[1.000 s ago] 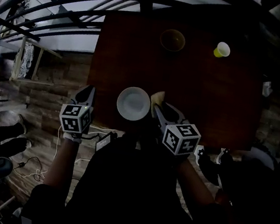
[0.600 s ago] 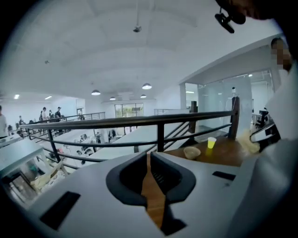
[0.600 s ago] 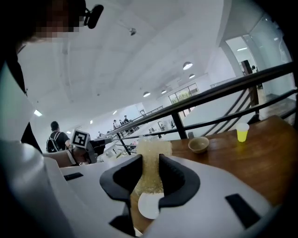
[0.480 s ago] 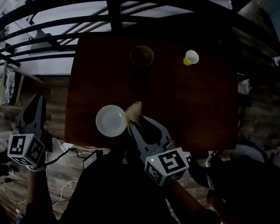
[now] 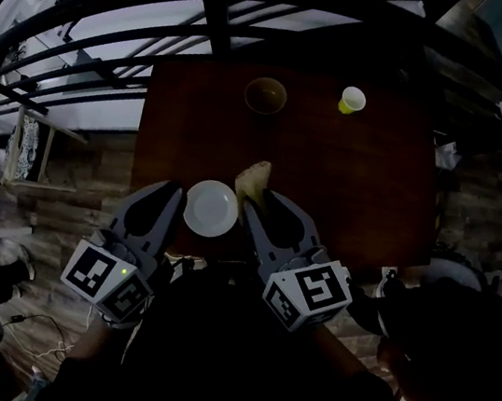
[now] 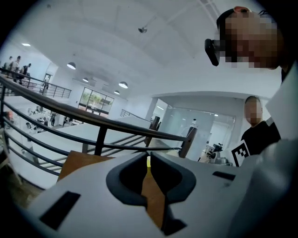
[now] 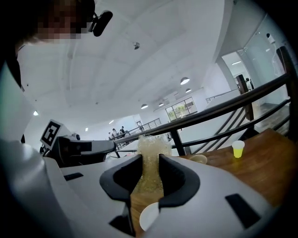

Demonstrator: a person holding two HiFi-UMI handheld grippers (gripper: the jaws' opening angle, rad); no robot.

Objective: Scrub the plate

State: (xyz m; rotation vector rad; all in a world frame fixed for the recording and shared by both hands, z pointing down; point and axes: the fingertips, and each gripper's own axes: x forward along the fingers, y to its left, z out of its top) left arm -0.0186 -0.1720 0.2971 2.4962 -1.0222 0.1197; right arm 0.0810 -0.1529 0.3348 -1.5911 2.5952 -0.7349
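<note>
A round white plate (image 5: 211,208) lies near the front edge of the dark wooden table (image 5: 367,185); in the right gripper view, a piece of the plate (image 7: 150,216) shows low between the jaws. My right gripper (image 5: 253,197) is shut on a pale yellow sponge (image 5: 253,178), just right of the plate and raised above the table. The sponge (image 7: 150,162) sticks up between the jaws. My left gripper (image 5: 168,199) hovers at the plate's left edge. Its jaws stand shut with nothing between them, as in the left gripper view (image 6: 149,160).
A brown bowl (image 5: 266,95) and a small yellow cup (image 5: 352,99) stand at the table's far side. A dark metal railing (image 5: 291,8) runs behind the table. The table's front edge is just below the plate, with wooden floor (image 5: 77,167) to the left.
The left gripper, which had swung out left over the floor half a second ago, has come back beside the plate's left edge. The right gripper still holds the sponge at the plate's right.
</note>
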